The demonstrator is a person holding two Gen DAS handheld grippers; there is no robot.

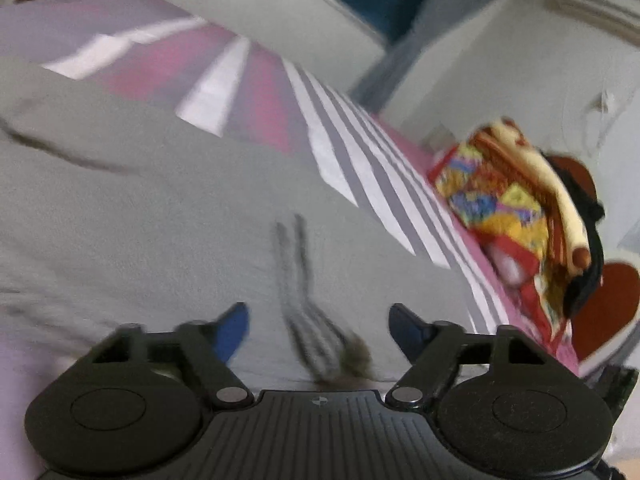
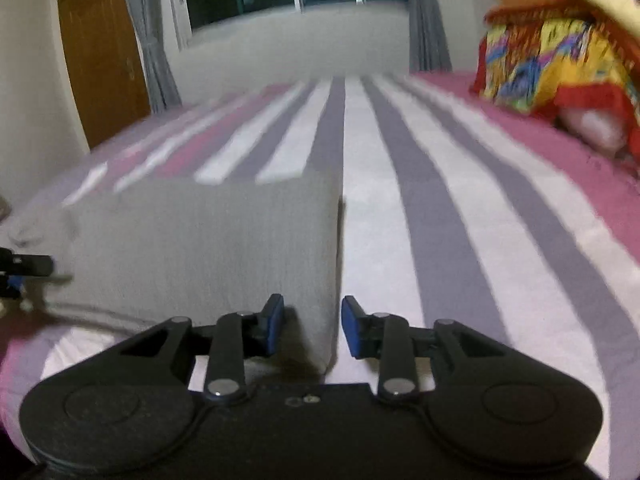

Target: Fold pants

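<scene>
Left wrist view: the grey pants [image 1: 140,208] are spread flat over the striped bedspread [image 1: 360,152], filling most of the frame, with a drawstring [image 1: 296,280] trailing toward the camera. The left gripper [image 1: 318,330] hangs tilted over the cloth, jaws wide, nothing between them. Right wrist view: here the pants [image 2: 208,248] show up as a neat folded rectangle with a straight right edge, and the right gripper [image 2: 313,326] straddles that near corner, jaws narrow but pads not pressing it. This view also catches the wooden door [image 2: 100,52], while both show the colourful blanket pile [image 2: 552,52].
</scene>
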